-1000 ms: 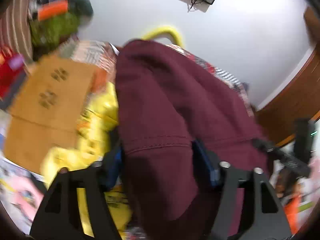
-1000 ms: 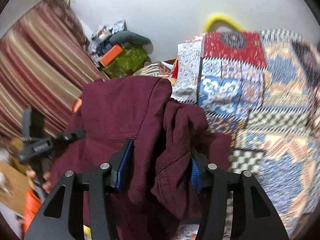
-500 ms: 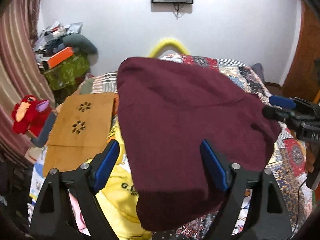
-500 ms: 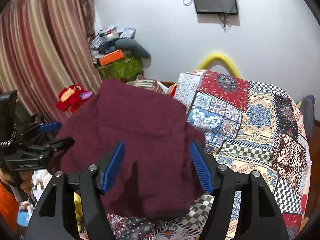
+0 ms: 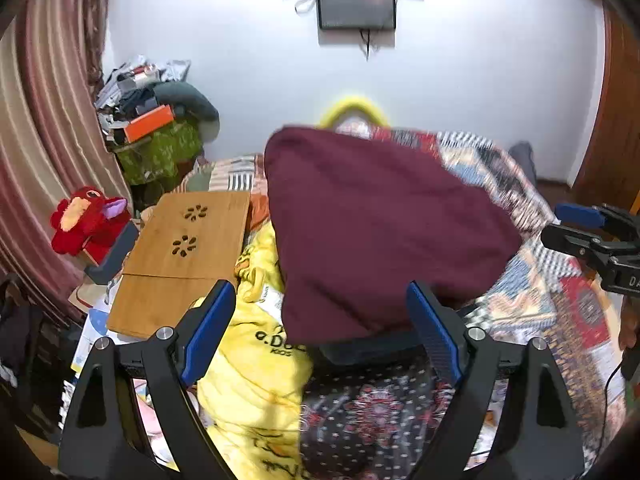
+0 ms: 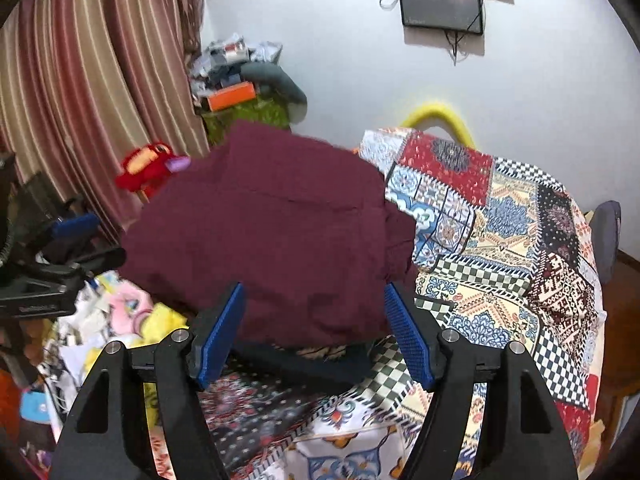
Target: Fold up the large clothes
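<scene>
The maroon garment (image 5: 384, 232) is lying folded in a broad slab on the bed, resting on the patchwork bedspread (image 6: 500, 240), with one edge lapping over the yellow printed cloth (image 5: 256, 364). In both wrist views it is sitting beyond the blue pads, not pinched by either pair.

You are holding your left gripper (image 5: 320, 332) with its jaws standing wide apart and nothing clamped between them. Your right gripper (image 6: 316, 332) is also standing apart, free of the fabric.

Beside the garment, a bamboo lap tray (image 5: 180, 256) is lying flat, and a red plush toy (image 5: 86, 220) is sitting further out by the striped curtain (image 6: 92, 72). A dark screen (image 6: 440, 0) is hanging on the white wall.
</scene>
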`<state>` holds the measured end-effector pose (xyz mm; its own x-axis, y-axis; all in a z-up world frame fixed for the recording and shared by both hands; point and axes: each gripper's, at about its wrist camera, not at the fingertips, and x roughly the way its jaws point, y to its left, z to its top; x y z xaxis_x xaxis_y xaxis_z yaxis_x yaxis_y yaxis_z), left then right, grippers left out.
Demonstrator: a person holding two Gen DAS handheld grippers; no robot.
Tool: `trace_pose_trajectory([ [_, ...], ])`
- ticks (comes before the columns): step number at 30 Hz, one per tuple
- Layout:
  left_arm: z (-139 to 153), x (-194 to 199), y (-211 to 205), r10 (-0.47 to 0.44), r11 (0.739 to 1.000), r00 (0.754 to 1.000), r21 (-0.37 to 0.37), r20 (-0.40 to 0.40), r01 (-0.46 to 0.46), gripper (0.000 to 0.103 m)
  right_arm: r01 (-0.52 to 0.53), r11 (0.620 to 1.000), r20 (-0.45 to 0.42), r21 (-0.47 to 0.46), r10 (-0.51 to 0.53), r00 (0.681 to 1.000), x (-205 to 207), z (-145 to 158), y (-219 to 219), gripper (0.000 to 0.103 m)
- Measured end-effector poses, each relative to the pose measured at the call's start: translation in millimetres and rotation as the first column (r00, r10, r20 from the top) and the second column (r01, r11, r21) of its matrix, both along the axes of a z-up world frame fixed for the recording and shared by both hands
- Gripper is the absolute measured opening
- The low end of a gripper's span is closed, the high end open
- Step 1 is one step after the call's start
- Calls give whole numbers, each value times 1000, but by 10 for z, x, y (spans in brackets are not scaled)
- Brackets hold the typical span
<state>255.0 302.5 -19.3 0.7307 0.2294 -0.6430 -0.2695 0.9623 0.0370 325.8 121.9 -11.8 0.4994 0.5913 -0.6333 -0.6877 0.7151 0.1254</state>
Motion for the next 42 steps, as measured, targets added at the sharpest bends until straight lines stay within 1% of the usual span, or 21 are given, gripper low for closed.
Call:
trace_pose_trajectory([
  [4,361,-337,-220,-5,1000,995,-8,104,6,87,4,998,93,67,-10,996,-361,373,-219,68],
  [6,568,-559,-360,-11,1000,984,-11,175,13,87,7,993,154,115,-25,988,-591,599,-363,68],
  [9,858,-895,-592,-22,1000,962,21,270,17,87,-6,982,225,191,-38,974,-922,893,-572,68],
  [11,1019,-1110,-754,-27,999,944,49,329,11,87,-12,972,277,233,-54,959,-1153,1069,-697,68],
  [14,1226,-1472,-1017,-30,997,904,82,426,-5,87,-32,955,327,294,-70,942,-1448,1254,-864,68],
  [16,1293,-1657,-1150,-44,996,886,93,462,2,87,-42,943,352,330,-82,932,-1625,1334,-968,68],
  [18,1327,-1880,-1312,-45,994,860,110,508,-13,87,-49,935,375,352,-92,923,-1767,1368,-1046,68],
  [22,1301,-2146,-1563,-55,989,833,147,551,-32,87,-49,924,414,380,-123,902,-2023,1344,-1130,68],
  [25,1245,-2298,-1680,-58,987,820,155,569,-38,87,-40,925,427,378,-135,894,-2115,1285,-1109,68],
  [26,1225,-2333,-1708,-56,987,819,153,572,-40,89,-36,926,429,376,-140,892,-2132,1264,-1095,68],
  [27,1206,-2364,-1731,-50,988,818,149,573,-45,91,-32,927,430,375,-144,891,-2137,1244,-1094,70],
  [29,1174,-2400,-1748,-40,989,815,140,578,-51,100,-26,928,431,371,-147,890,-2157,1208,-1060,76],
  [30,1158,-2424,-1753,-32,988,812,139,583,-61,101,-22,928,430,372,-151,890,-2158,1201,-1059,81],
  [33,1127,-2461,-1768,-11,987,811,136,584,-84,102,-2,930,436,368,-171,884,-2198,1202,-1069,87],
  [35,1104,-2463,-1744,0,989,813,120,583,-86,102,11,929,434,371,-184,882,-2199,1201,-1086,96],
  [36,1095,-2453,-1728,3,990,815,114,580,-85,102,13,927,430,375,-187,883,-2208,1195,-1101,102],
  [42,1032,-2421,-1693,17,991,822,101,570,-91,102,33,927,430,373,-204,879,-2221,1168,-1124,103],
])
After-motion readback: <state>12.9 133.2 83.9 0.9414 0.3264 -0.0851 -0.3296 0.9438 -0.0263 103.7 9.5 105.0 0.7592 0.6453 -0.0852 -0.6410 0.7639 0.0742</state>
